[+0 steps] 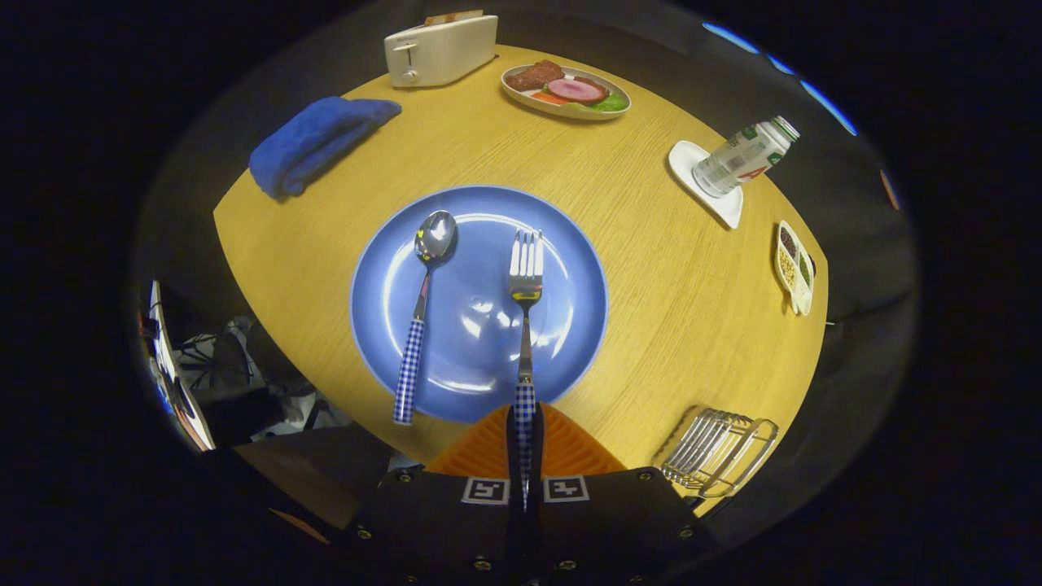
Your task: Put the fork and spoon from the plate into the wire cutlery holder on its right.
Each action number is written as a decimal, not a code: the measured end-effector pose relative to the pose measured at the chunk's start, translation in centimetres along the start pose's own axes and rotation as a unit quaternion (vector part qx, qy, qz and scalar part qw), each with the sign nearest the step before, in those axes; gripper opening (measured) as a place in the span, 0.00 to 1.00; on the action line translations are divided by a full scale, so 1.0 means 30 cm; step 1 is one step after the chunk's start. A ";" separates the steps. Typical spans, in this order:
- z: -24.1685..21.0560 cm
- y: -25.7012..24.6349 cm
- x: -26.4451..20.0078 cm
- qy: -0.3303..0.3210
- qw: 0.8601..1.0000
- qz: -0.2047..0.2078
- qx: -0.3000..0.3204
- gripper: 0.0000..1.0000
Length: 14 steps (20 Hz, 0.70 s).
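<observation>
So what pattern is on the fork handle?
Blue-and-white check on the fork handle, clamped between the fingers; gripper view.

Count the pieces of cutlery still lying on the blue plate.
2. The spoon lies on the blue plate, left of the fork. The fork lies on it too, its checked handle clamped between the gripper fingers. Nothing looks hidden.

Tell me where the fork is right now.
In the gripper view the fork lies on the blue plate, right of the spoon, its checked handle pinched between the claw fingers.
</observation>
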<state>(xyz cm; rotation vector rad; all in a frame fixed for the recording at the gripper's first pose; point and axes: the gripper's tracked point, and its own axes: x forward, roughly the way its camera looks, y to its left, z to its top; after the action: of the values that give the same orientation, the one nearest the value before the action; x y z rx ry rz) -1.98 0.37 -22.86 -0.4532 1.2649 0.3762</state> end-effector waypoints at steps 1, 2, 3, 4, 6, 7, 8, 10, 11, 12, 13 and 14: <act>-0.013 -0.015 -0.020 -0.001 1.000 -0.003 0.004 0.01; -0.023 -0.029 -0.038 -0.001 1.000 -0.005 0.008 0.01; -0.037 -0.040 -0.051 -0.002 1.000 -0.006 0.013 0.01; -0.049 -0.050 -0.065 -0.001 1.000 -0.006 0.018 0.01; -0.080 -0.075 -0.095 0.001 1.000 -0.010 0.026 0.01; -0.097 -0.091 -0.111 0.002 1.000 -0.013 0.028 0.01; -0.116 -0.113 -0.133 0.003 0.999 -0.017 0.030 0.01; -0.155 -0.163 -0.174 0.003 0.999 -0.032 0.032 0.01; -0.180 -0.179 -0.188 0.004 0.999 -0.035 0.033 0.01; -0.201 -0.195 -0.199 0.006 0.999 -0.038 0.036 0.01; -0.226 -0.206 -0.210 0.009 0.998 -0.040 0.039 0.01; -0.248 -0.217 -0.222 0.012 0.998 -0.041 0.044 0.01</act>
<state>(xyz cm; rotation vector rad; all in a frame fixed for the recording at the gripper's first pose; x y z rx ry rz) -6.52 -9.21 -17.42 -0.4339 1.2762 0.2465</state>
